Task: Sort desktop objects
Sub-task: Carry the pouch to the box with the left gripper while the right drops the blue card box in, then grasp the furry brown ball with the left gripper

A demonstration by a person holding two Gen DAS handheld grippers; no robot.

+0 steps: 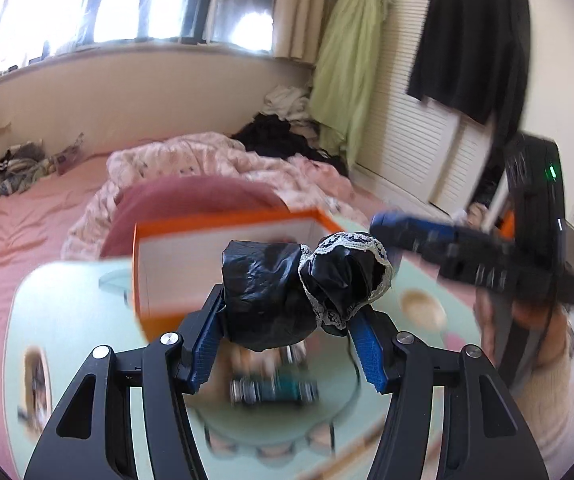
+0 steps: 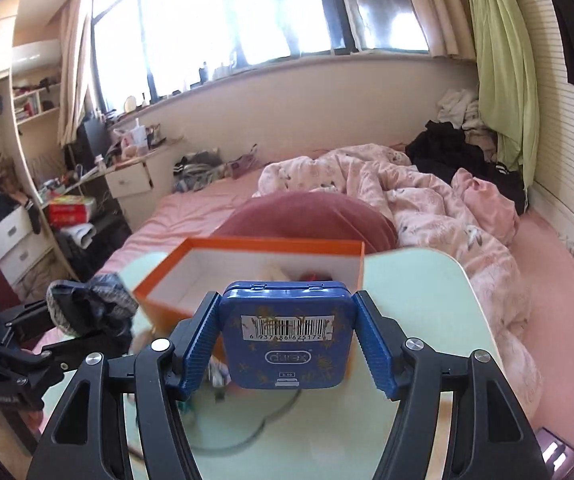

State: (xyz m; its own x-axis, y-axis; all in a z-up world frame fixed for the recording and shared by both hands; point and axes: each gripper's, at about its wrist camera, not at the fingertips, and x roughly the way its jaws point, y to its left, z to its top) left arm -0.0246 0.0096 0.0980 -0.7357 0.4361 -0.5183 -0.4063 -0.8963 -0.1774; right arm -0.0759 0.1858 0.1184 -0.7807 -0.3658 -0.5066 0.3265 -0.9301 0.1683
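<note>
My left gripper point(image 1: 289, 306) is shut on a black crumpled bundle with white lace trim point(image 1: 263, 292), held above the pale green table point(image 1: 79, 320). Just beyond it stands an open orange box with a white inside point(image 1: 223, 220). In the right wrist view my right gripper point(image 2: 287, 336) is shut on a flat blue tin with a barcode label point(image 2: 285, 360), its pads pressing both sides. The tin hangs in front of the orange box point(image 2: 247, 246), which holds a few small things. At the left of that view is the left gripper point(image 2: 87, 312) with its bundle point(image 2: 75, 300).
A blurred teal object point(image 1: 275, 390) lies on the table under the left gripper, and a small round dish point(image 1: 423, 304) sits to the right. Behind the table are a dark red cushion point(image 2: 307, 216) and a pink bed with a rumpled quilt point(image 2: 407, 188).
</note>
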